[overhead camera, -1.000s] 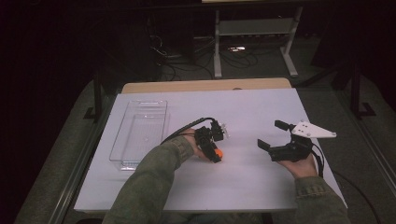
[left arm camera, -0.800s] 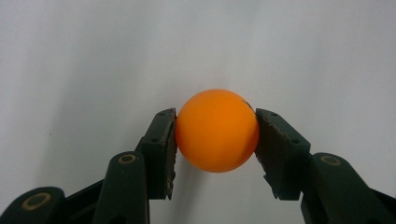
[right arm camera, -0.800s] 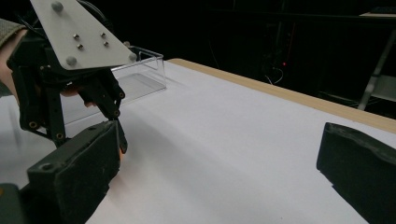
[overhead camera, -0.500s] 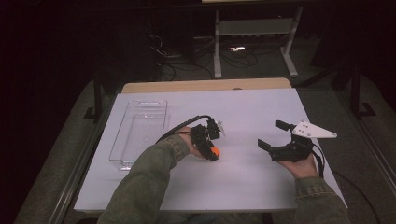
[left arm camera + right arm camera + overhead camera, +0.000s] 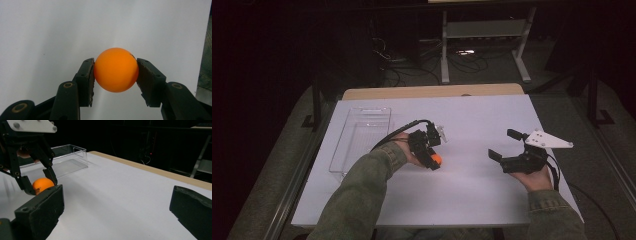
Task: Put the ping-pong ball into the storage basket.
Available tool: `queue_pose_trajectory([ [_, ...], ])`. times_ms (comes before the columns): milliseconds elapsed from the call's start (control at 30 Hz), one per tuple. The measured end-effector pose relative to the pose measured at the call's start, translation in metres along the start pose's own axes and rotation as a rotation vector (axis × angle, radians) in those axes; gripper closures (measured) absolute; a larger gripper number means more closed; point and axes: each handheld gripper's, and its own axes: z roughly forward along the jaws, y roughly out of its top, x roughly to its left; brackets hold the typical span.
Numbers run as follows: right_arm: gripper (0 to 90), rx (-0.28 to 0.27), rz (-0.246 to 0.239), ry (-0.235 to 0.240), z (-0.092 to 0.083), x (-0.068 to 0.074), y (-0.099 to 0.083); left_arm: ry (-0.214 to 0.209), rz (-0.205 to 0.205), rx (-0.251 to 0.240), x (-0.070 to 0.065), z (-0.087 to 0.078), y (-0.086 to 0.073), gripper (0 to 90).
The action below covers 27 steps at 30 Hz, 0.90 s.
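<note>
- High view: my left gripper [image 5: 435, 159] is clamped on the orange ball [image 5: 436, 159], mid-table [image 5: 472, 200].
- Clear tray [image 5: 361, 137] sits at its 10 o'clock.
- Right gripper [image 5: 504, 143] at 3 o'clock, jaws wide apart, holding nothing.

White table top [image 5: 472, 200] with a wooden strip [image 5: 432, 91] along its far edge. Clear plastic tray [image 5: 362, 135], rectangular, on the left part of the table, long side running near to far. On the dark floor beyond the far edge: white metal stand [image 5: 482, 35] and loose cables [image 5: 412, 65].
</note>
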Motion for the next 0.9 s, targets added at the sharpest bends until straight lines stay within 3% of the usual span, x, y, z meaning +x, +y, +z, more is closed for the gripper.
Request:
queue_pose_trajectory([
  [367,0.0,0.004,-0.002,-0.001,0.0,0.0,0.0,0.013,-0.004,-0.014,0.001,-0.016,-0.006,50.3],
  [900,0.0,0.006,-0.002,-0.001,0.0,0.0,0.0,0.041,0.013,-0.021,-0.007,-0.049,-0.001,50.3],
])
